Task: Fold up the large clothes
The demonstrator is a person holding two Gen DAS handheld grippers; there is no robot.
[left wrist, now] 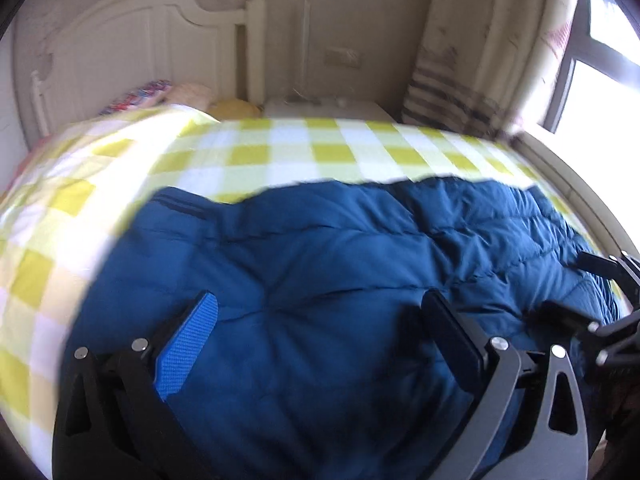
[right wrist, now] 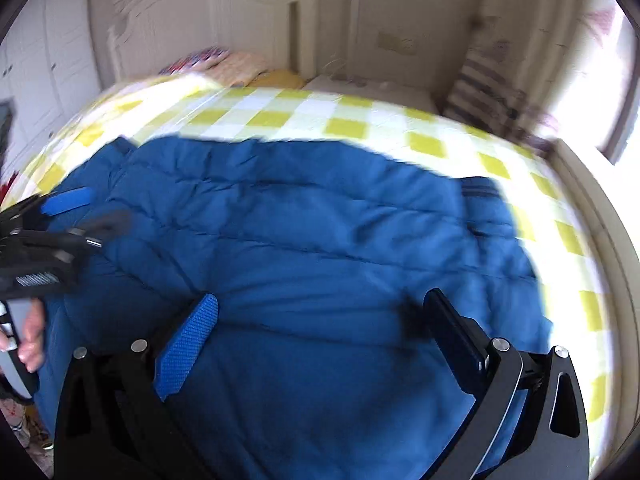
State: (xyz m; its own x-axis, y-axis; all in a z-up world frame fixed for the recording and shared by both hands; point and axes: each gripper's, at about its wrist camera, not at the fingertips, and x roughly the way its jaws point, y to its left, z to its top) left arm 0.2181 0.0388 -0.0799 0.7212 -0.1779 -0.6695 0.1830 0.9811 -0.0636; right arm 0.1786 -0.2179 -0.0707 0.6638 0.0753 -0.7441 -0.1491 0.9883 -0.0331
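A large blue quilted jacket (left wrist: 320, 260) (right wrist: 300, 240) lies spread across the bed. My left gripper (left wrist: 320, 304) hovers over its near part, jaws wide apart, nothing between them. In the right wrist view my right gripper (right wrist: 320, 304) stands open above the jacket's near part, also empty. Each gripper shows in the other's view: the right one (left wrist: 576, 288) at the far right edge, the left one (right wrist: 92, 210) at the far left with a hand (right wrist: 32, 332) on its handle. A dark-striped cuff or hem (right wrist: 480, 190) lies at the jacket's right end.
The bed carries a yellow-and-white checked sheet (left wrist: 280, 148) (right wrist: 360, 120). Pillows (left wrist: 192, 94) sit by the white headboard (left wrist: 120, 40). A white nightstand (left wrist: 324, 108) stands beside the bed. Curtains (left wrist: 480, 60) and a bright window (left wrist: 600, 80) are on the right.
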